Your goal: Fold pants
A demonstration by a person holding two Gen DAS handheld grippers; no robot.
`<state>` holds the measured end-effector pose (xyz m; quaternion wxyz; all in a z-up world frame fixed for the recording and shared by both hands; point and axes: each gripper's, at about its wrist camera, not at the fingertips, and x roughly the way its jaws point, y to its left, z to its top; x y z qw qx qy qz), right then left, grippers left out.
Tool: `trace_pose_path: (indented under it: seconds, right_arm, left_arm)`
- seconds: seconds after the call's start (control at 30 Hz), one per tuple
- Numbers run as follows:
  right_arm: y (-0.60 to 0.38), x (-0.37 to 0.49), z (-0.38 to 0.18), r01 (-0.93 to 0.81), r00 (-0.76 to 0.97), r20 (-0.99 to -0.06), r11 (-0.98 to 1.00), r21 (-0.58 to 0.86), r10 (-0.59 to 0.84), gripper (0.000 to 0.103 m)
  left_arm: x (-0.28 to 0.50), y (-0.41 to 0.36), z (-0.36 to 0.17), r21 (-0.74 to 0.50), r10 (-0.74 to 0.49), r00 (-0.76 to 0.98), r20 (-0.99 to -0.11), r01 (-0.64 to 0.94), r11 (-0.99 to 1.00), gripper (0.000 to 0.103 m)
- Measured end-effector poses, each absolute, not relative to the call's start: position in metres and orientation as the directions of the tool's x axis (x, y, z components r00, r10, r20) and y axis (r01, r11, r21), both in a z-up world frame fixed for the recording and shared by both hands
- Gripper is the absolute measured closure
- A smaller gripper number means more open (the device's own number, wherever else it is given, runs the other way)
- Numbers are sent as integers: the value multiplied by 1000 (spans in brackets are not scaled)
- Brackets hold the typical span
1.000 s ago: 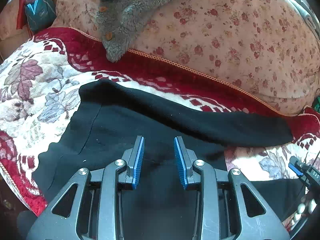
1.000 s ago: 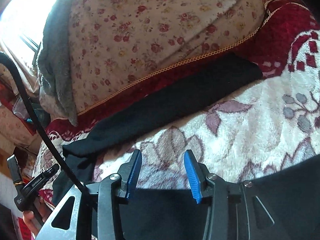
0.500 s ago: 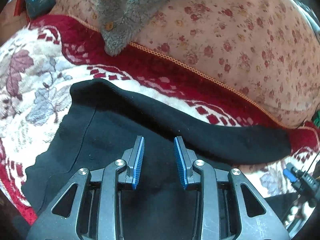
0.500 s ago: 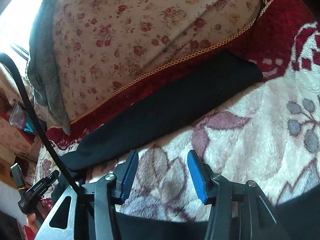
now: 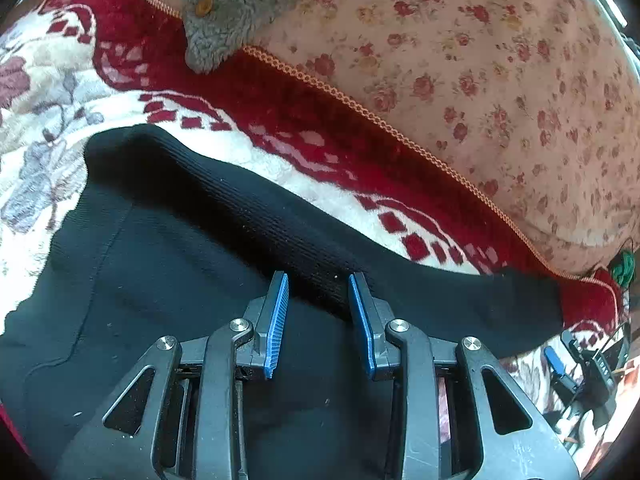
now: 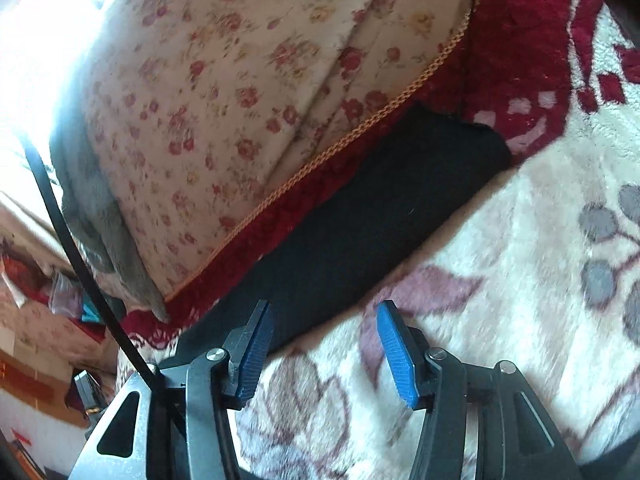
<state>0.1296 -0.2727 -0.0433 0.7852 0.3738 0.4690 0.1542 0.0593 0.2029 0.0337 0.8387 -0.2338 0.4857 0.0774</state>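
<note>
Black pants lie spread on a red and cream floral blanket. One leg stretches to the right. My left gripper is open and empty, low over the pants at the base of that leg. In the right wrist view the same leg runs up to its cuff. My right gripper is open and empty, its left fingertip at the near edge of the leg.
A rose-print cushion rises behind the blanket, also in the right wrist view. A grey fleece garment hangs over it. A black cable crosses the left of the right wrist view.
Both grippers have moved forward toward the far pant leg. Both stay open. The pants have not moved.
</note>
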Motion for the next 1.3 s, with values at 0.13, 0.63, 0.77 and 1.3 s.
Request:
trace_pose_path:
  seconds: [0.13,0.63,0.77,1.3]
  right_arm:
    - [-277,143,-51,142,520,-603,636,759,605,51]
    - [-279,181,-61,189,539,-605,616,765,586,52]
    - [-281,180,-64,193,543,-596,602,775,592,53]
    - [-273,175,-49,33,593,-529,638,769,607,95]
  left_arm:
    - [70,205,27,-342,-121,503,-856,-375,862,73]
    - [87,217,23,-463,-212,516,-830,-426,777,59]
    - [95,219,17,-465,-225,491,-841,-445,765,59]
    - [83,220,29,-434,-159,559,-814,-404,805,96]
